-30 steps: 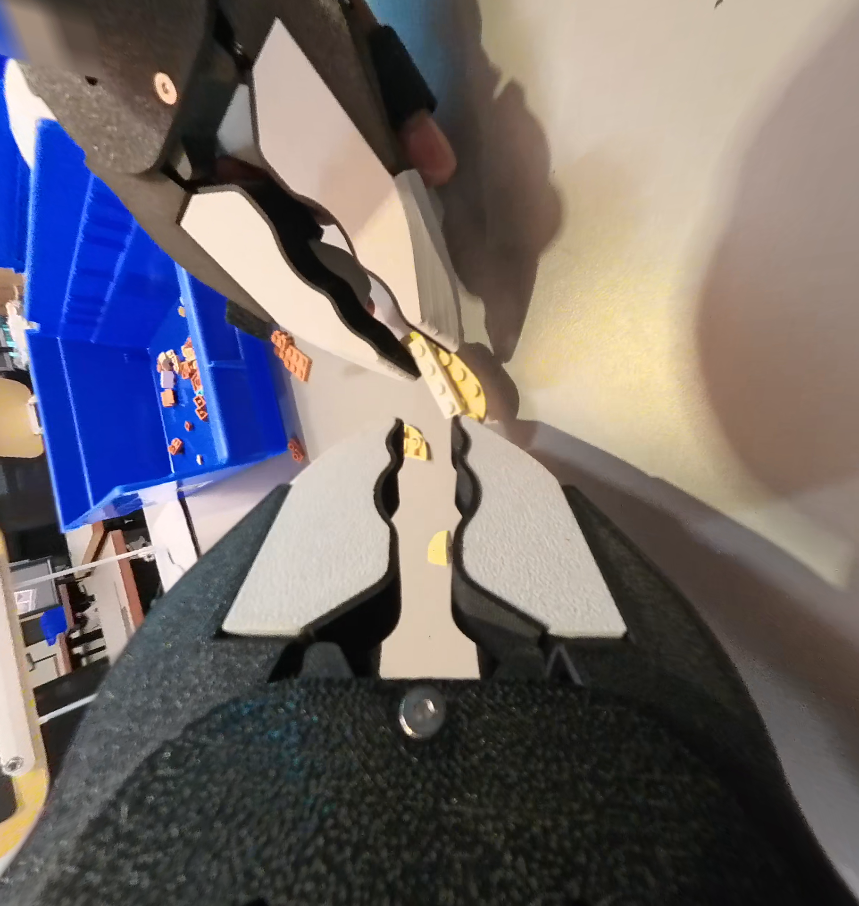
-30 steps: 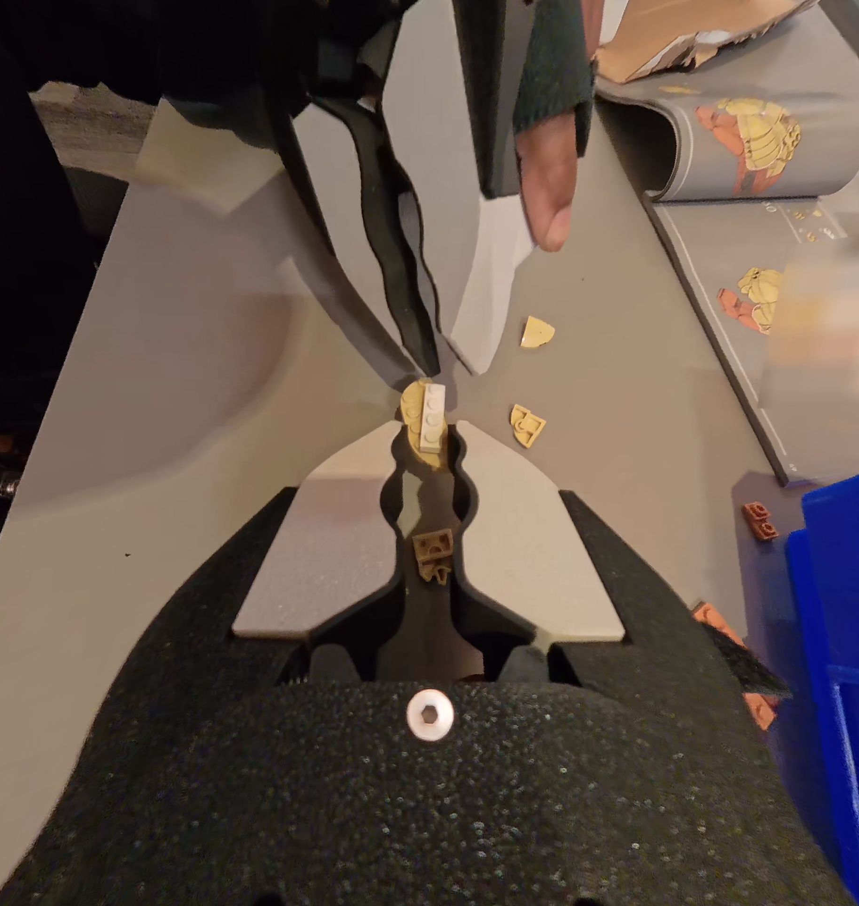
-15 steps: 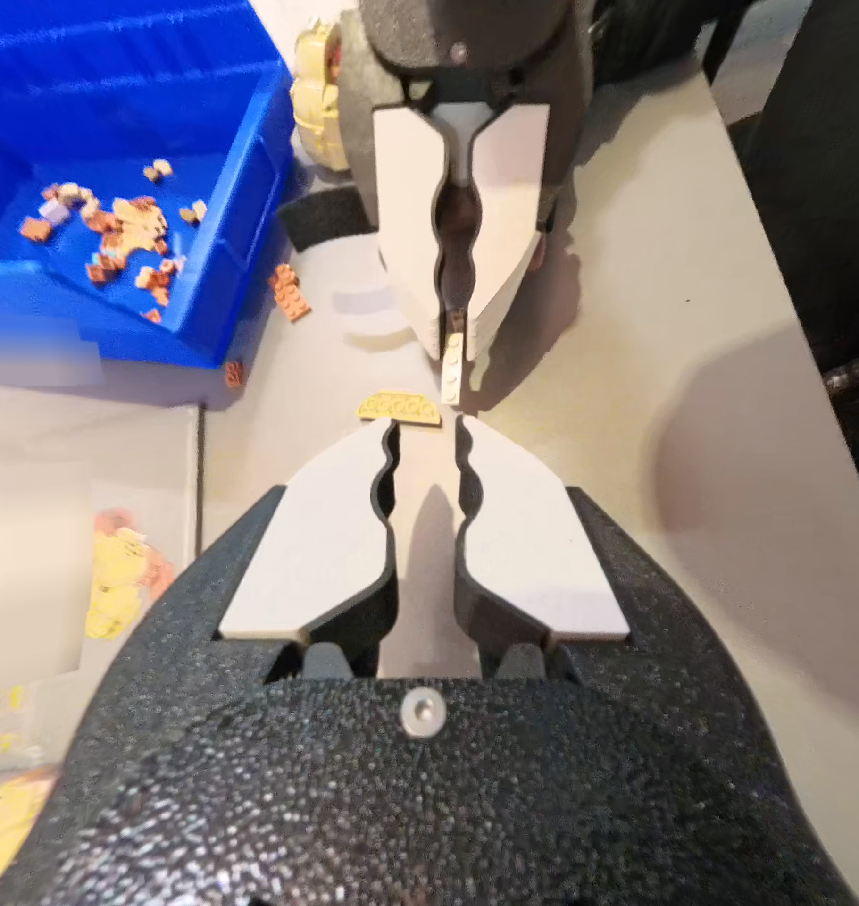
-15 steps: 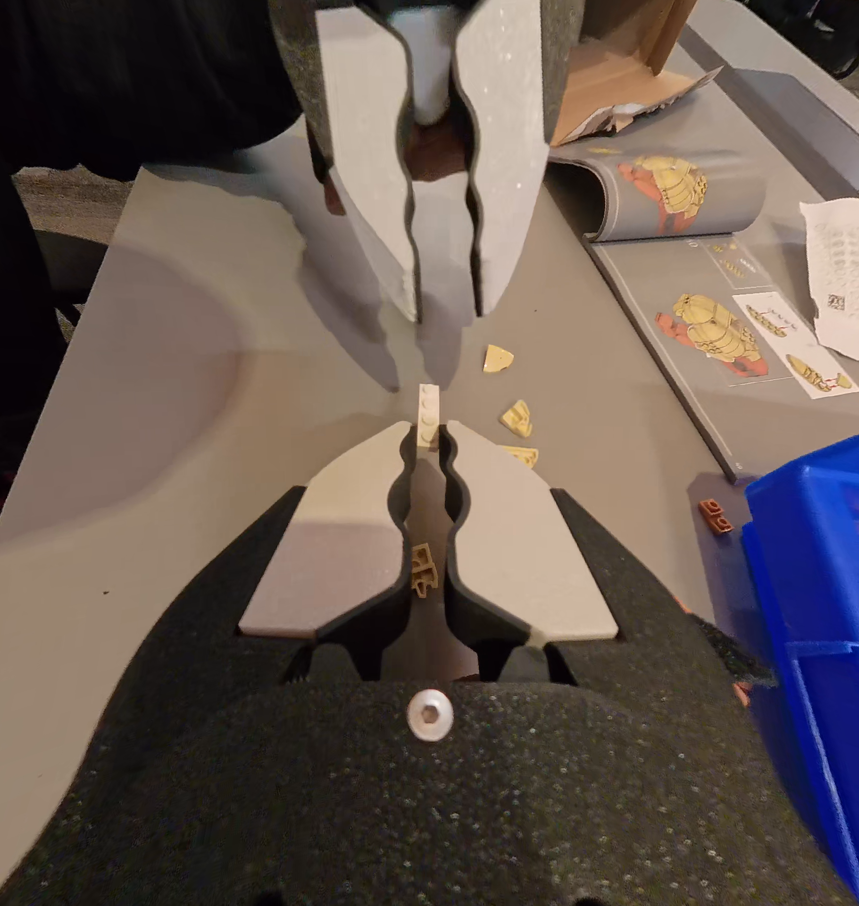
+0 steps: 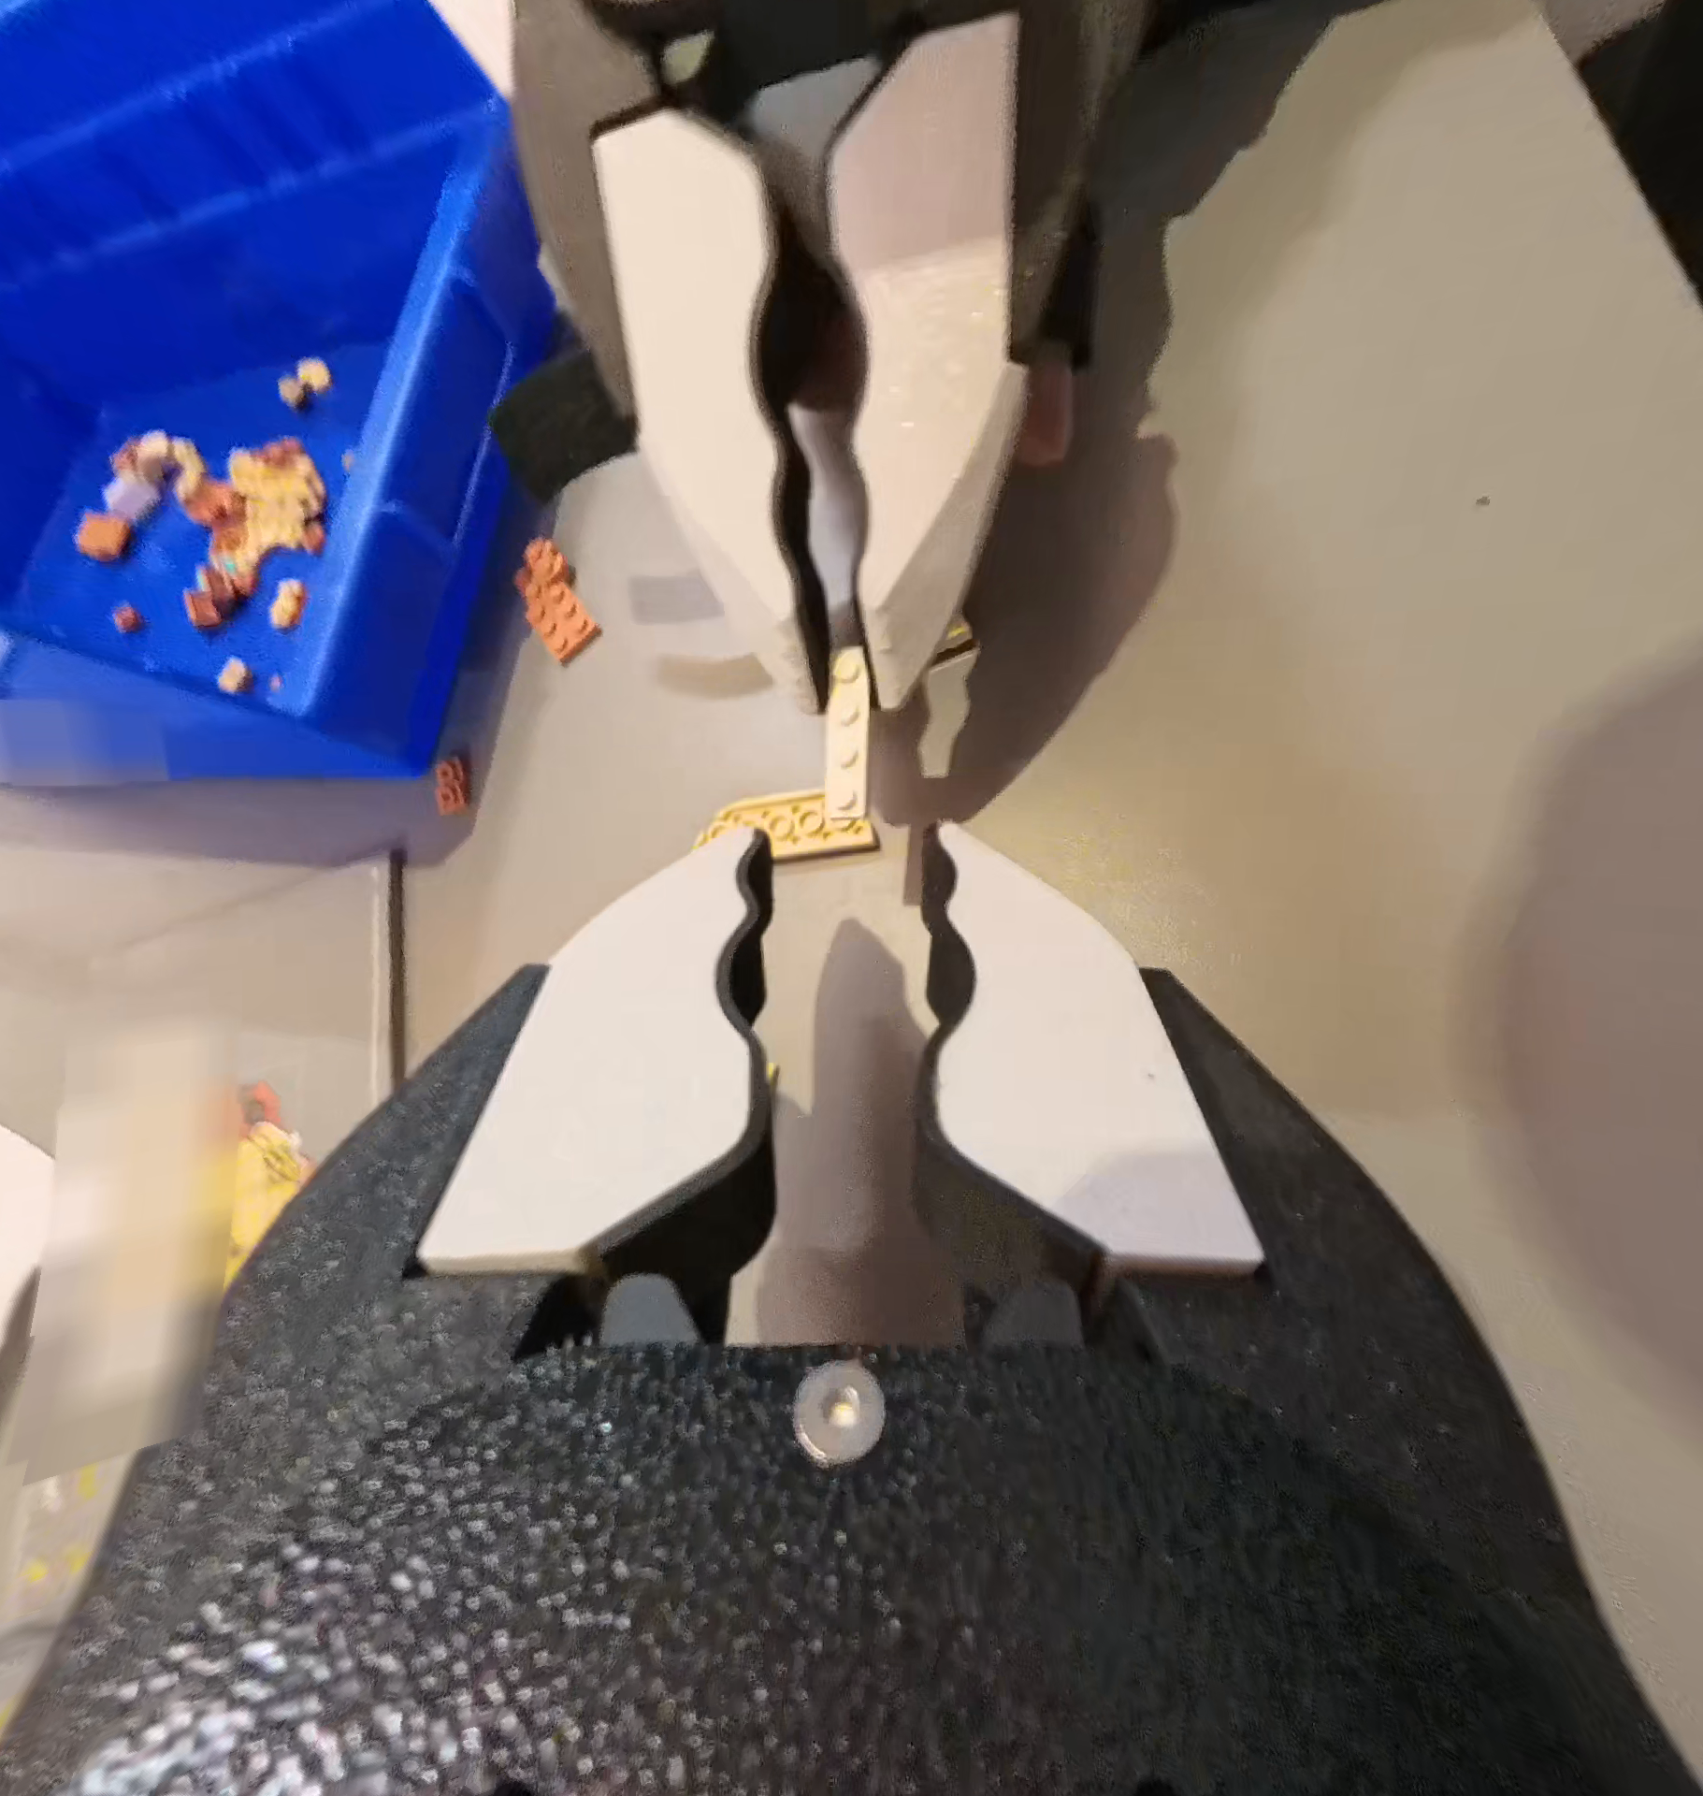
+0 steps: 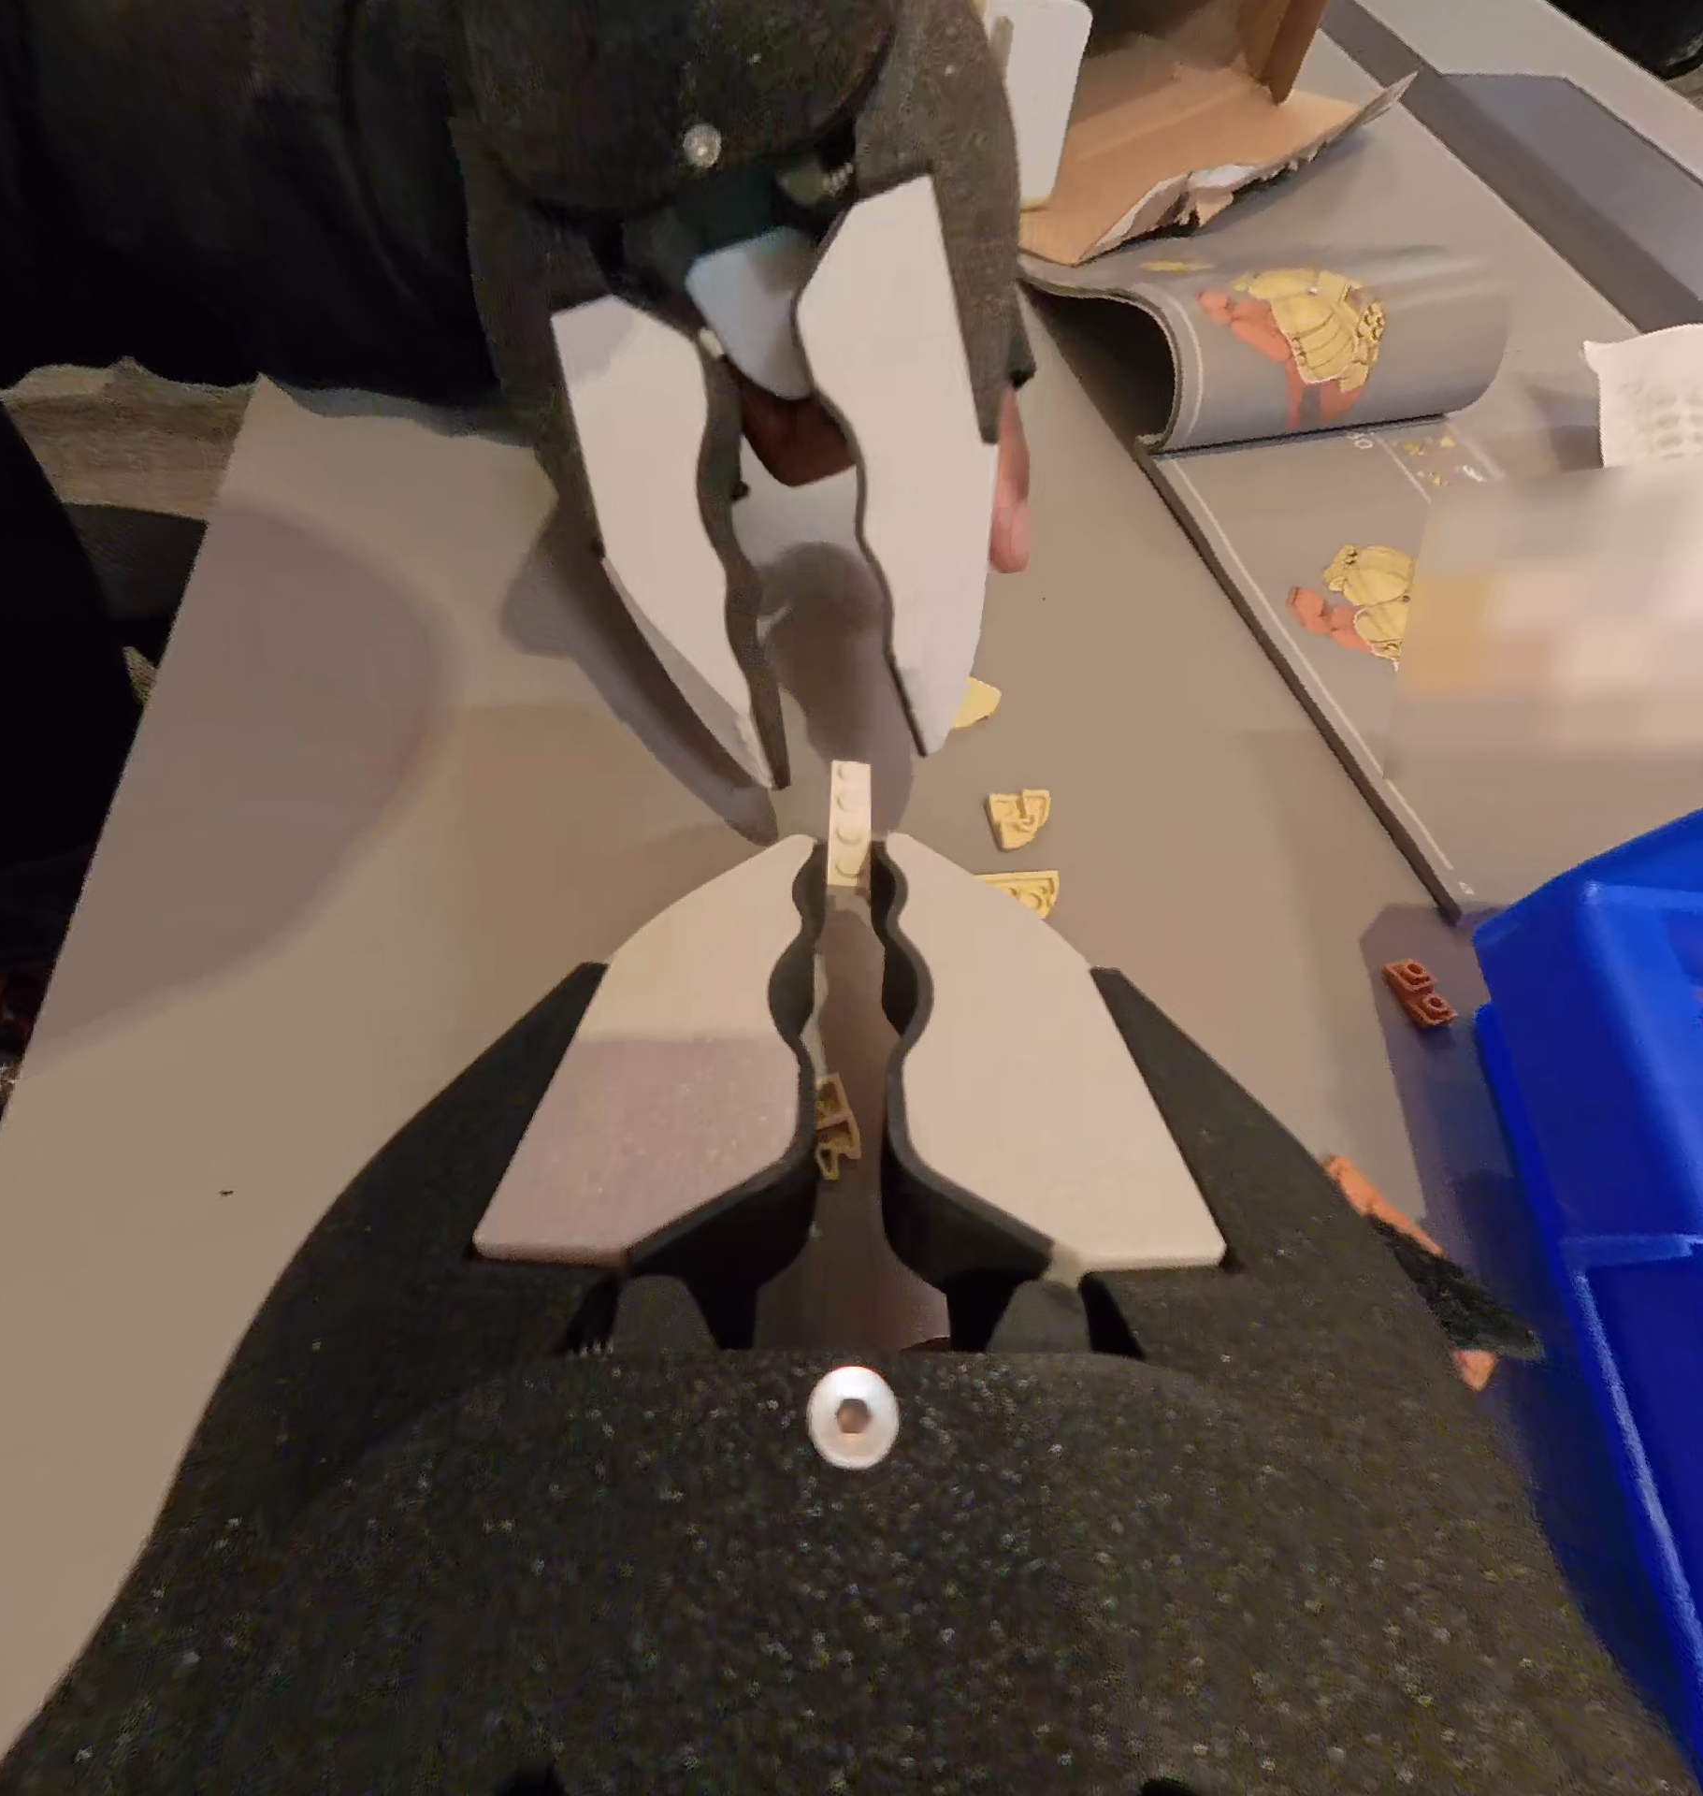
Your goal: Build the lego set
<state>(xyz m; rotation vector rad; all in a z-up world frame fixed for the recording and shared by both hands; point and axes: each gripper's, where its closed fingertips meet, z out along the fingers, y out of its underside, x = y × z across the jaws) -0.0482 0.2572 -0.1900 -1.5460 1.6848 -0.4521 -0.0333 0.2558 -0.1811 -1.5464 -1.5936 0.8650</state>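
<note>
**Right gripper pinches the cream strip; left gripper waits empty**

Your right gripper (image 6: 845, 855) has its fingers pinched on one end of a narrow cream plate (image 6: 848, 821), a single row of studs, which juts forward past the fingertips. In the left wrist view that same plate (image 5: 848, 743) sticks out of the right gripper (image 5: 842, 680) toward your other tool, its free end just at the edge of a tan rounded plate (image 5: 797, 834) lying flat on the table (image 5: 1314, 680); whether the two touch cannot be told.

Your left gripper (image 5: 842, 841) holds nothing, its fingers spread apart with bare table between them, the tips just short of the tan plate. From the right wrist view the left gripper (image 6: 847, 753) hangs tip-down just beyond the cream plate's far end.

Three small tan pieces (image 6: 1019, 818) lie loose on the table to the right of the cream plate, and another tan piece (image 6: 835, 1125) shows under the gap of your right gripper's fingers. A blue bin (image 5: 245, 486) with orange and tan bricks sits at the left in the left wrist view, an orange plate (image 5: 558, 607) beside it. An open instruction booklet (image 6: 1314, 408) lies beyond the pieces.
</note>
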